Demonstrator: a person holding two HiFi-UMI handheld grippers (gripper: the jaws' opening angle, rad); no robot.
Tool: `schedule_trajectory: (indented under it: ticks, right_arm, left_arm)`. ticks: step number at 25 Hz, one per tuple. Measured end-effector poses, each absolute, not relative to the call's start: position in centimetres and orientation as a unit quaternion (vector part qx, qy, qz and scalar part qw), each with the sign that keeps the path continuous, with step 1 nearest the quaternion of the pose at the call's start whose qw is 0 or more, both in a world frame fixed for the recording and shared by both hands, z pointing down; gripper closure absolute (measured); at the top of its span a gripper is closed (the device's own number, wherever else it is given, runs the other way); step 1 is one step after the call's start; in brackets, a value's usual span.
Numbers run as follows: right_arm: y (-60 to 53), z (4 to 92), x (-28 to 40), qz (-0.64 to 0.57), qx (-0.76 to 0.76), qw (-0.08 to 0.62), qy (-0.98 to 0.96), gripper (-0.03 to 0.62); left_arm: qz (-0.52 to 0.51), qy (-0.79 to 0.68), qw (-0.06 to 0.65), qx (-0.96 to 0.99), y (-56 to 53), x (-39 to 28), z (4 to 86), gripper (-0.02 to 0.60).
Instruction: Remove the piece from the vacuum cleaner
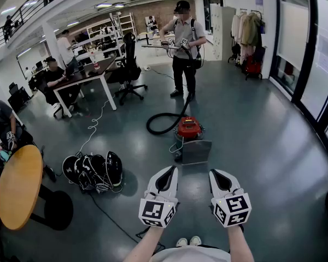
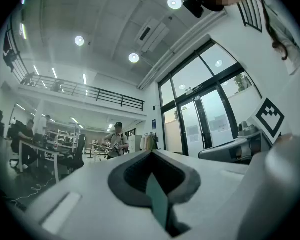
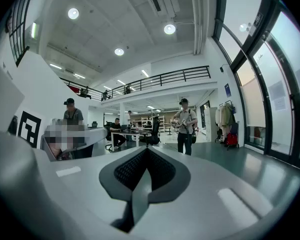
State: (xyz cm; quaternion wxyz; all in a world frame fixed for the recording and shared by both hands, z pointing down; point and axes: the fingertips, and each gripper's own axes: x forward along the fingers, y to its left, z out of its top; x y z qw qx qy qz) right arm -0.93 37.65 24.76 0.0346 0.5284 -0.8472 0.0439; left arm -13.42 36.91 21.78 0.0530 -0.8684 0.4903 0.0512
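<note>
Red vacuum point(image 1: 188, 127) on the floor point(image 1: 257, 146), straight ahead and well beyond reach, grey panel point(image 1: 196, 152) just in front, hose point(image 1: 159, 125) curling off towards a standing person point(image 1: 183, 42). Nearer in, left hand-held gripper point(image 1: 168, 174) and right hand-held gripper point(image 1: 218, 174) side by side, both closed on nothing, vacuum roughly midway between their lines, neither clearly closer.

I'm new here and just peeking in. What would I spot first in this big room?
Right up front, at the bottom of the head view, two white grippers stick out side by side, the left gripper and the right gripper, both with fingers closed and empty. Just past them on the shiny floor sits a red vacuum cleaner with a black hose curling toward a person standing behind it.
</note>
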Motion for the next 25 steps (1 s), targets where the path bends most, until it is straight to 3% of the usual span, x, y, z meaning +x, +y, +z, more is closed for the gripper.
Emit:
schedule_trajectory:
  ticks: [25]
  right_arm:
    - [33.3, 24.4, 1.6, 0.061, 0.518, 0.016, -0.853, 0.568]
  left_arm:
    - [0.05, 0.502, 0.052, -0.862, 33.0, -11.6, 21.3, 0.581]
